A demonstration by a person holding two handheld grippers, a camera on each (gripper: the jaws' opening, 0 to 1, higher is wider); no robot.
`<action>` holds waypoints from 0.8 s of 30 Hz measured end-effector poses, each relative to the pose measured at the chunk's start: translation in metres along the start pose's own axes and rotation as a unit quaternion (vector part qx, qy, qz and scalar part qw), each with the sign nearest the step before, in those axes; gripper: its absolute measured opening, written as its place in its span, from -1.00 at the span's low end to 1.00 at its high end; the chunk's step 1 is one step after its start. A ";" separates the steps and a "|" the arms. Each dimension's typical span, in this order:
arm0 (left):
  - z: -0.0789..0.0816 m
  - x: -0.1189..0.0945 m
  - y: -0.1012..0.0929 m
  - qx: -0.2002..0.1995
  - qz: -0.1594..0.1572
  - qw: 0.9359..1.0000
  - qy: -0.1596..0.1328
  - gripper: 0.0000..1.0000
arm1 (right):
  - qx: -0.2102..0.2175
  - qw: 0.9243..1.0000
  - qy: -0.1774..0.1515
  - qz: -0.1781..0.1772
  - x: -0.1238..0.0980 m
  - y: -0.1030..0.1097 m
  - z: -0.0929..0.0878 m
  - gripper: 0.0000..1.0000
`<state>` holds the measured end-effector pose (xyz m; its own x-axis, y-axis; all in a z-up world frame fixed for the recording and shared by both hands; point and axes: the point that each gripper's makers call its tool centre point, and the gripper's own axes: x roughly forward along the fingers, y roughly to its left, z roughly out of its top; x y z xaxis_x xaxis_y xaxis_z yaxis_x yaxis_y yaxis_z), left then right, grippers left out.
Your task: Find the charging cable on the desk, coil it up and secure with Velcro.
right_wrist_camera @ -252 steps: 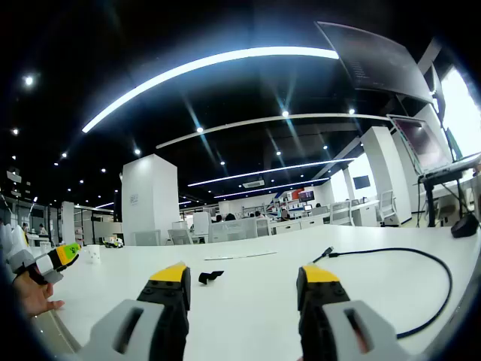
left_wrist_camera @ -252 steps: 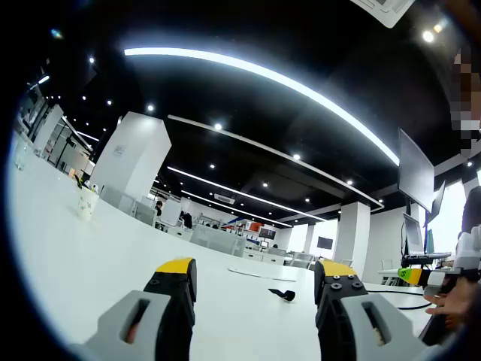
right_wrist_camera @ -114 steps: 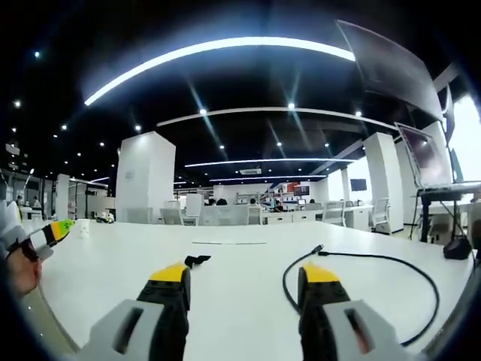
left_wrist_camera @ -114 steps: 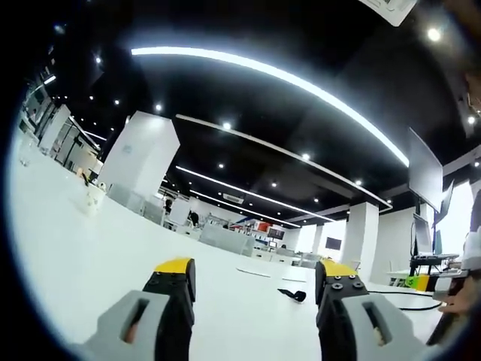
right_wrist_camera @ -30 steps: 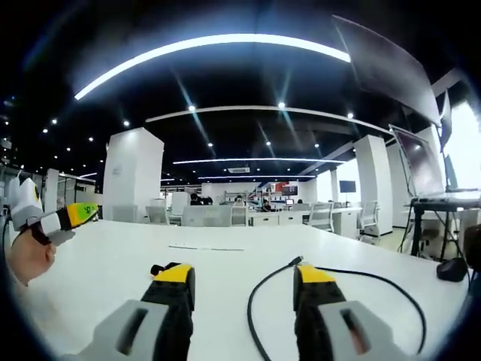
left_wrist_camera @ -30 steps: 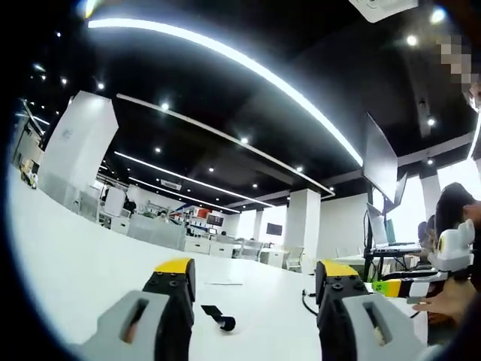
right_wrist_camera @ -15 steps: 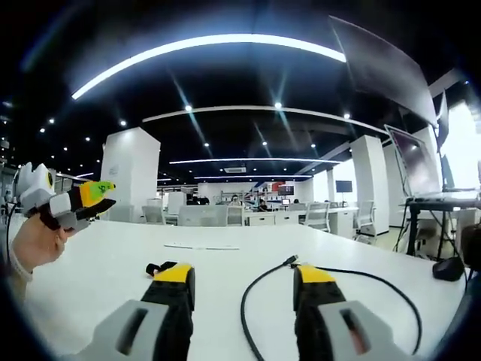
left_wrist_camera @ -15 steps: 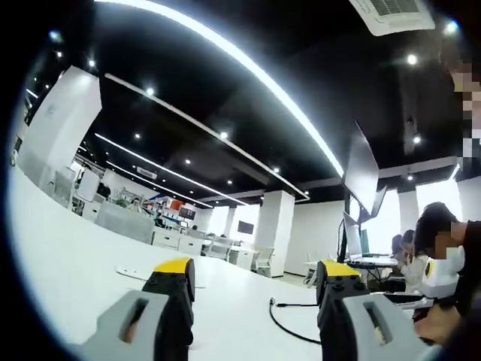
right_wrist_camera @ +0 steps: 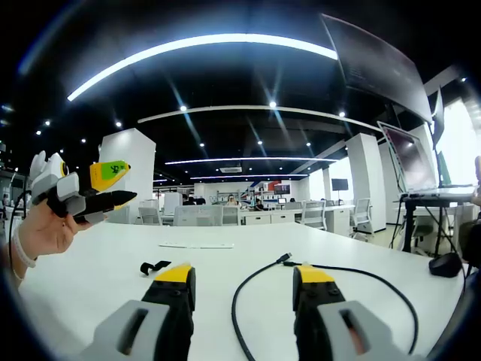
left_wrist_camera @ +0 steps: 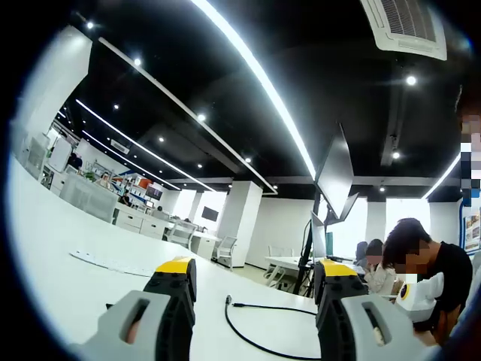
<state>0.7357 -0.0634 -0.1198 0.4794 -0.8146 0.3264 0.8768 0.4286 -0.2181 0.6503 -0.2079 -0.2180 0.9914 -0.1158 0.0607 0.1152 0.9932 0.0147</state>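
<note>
Jaws of my right hand-held gripper [right_wrist_camera: 243, 289] stand spread with nothing between them, low over the white tabletop [right_wrist_camera: 90, 278]. My left hand-held gripper [left_wrist_camera: 255, 280] is spread too, holding nothing. Just beyond both, the black charging cable [right_wrist_camera: 248, 289] curves across the tabletop, its plug end farthest. Left of it lies the small black Velcro strap [right_wrist_camera: 155, 266], apart from the cable.

Smooth white desk [right_wrist_camera: 225, 271], matt black cable [right_wrist_camera: 248, 289]

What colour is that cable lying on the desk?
Black; the charging cable shows best in the right gripper view.
</note>
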 end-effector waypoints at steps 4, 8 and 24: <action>-0.005 0.015 -0.006 0.021 -0.018 1.000 0.013 0.28 | 0.003 1.000 -0.001 -0.002 -0.001 -0.003 0.000 0.05; -0.012 0.029 -0.006 -0.022 -0.027 0.999 0.027 0.27 | 0.005 1.000 -0.001 -0.007 -0.001 -0.008 -0.002 0.05; -0.034 0.083 0.012 -0.040 -0.027 0.998 0.044 0.24 | 0.009 1.000 -0.007 -0.011 0.000 -0.018 -0.002 0.04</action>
<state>0.7844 -0.1394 -0.1268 0.4237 -0.8680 0.2589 0.8937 0.3541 -0.2757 0.6481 -0.2253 -0.2206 0.9877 -0.1379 0.0743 0.1356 0.9901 0.0349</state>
